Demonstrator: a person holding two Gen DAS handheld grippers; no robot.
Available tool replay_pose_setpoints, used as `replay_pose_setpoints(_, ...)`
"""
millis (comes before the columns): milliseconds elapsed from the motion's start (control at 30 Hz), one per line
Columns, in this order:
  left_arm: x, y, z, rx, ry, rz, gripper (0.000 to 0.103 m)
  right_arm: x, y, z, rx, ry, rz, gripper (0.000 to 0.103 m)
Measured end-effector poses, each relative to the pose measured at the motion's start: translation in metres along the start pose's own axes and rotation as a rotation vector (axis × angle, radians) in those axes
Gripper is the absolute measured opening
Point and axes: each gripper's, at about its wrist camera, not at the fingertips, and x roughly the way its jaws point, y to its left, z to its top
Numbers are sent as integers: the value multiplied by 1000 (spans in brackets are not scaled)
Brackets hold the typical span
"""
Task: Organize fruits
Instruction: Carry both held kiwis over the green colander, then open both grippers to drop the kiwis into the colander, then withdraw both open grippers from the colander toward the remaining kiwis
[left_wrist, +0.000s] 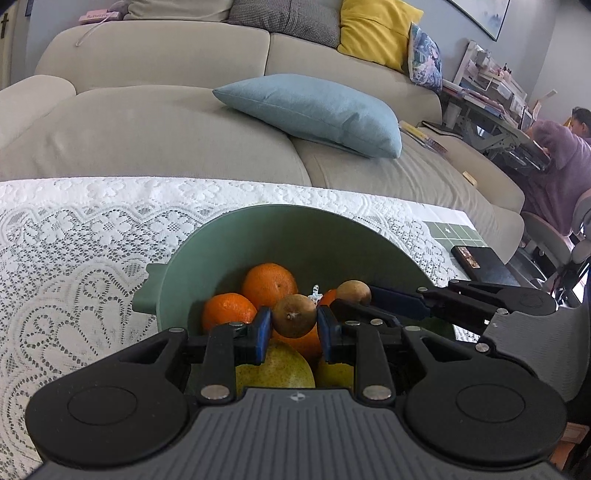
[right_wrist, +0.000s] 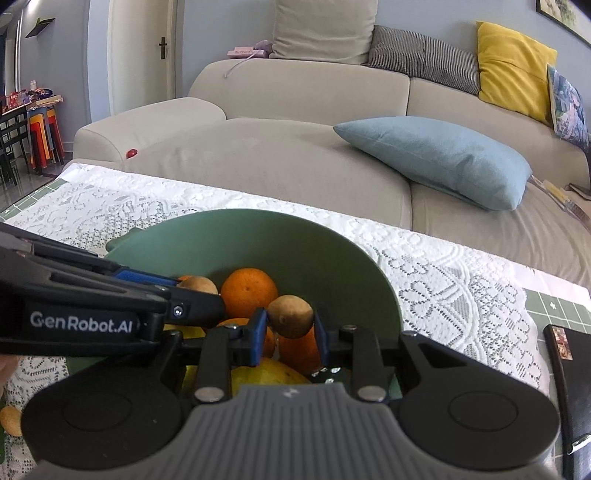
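Green bowl (left_wrist: 236, 236) holds oranges (left_wrist: 269, 284) and pears (left_wrist: 275, 365); each gripper (left_wrist: 294, 316) clamps a kiwi (left_wrist: 294, 315) above it.

The bowl (left_wrist: 229, 251) sits on the table (left_wrist: 74, 258), oranges (left_wrist: 269, 284) and pears (left_wrist: 273, 365) inside. Each gripper holds a kiwi (left_wrist: 294, 315) over it. The sofa (left_wrist: 147, 129) lies at 12 o'clock, a box (left_wrist: 480, 262) at 3 o'clock.
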Motion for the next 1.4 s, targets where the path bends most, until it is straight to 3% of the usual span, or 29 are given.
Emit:
replay_pose_setpoints(300,1,-3,0,3,4,2,30,3,7,-2,-32,1,-11,25)
replay_pose_setpoints(400,1,-3,0,4,3,4,35,3,8,-2,-36,2,-12,26)
replay_pose_setpoints(467,1,-3,0,1,4,-2,37,2,8,-2,-34,4,-8,30)
replay_pose_setpoints(533,0,-3,0,-2,4,-9,40,1,9,-2,-32,0,-15,43)
replay_pose_setpoints(900,-25,-1,0,-31,-53,-16,50,-19,14,-2,-26,-46,-92,62)
replay_pose_setpoints(1133,-56,-5,1,-9,-131,6,51,-40,18,-1,16,-116,-91,66)
replay_pose_setpoints(1400,-97,-5,-9,56,-189,67,51,-66,32,1,58,-206,3,74)
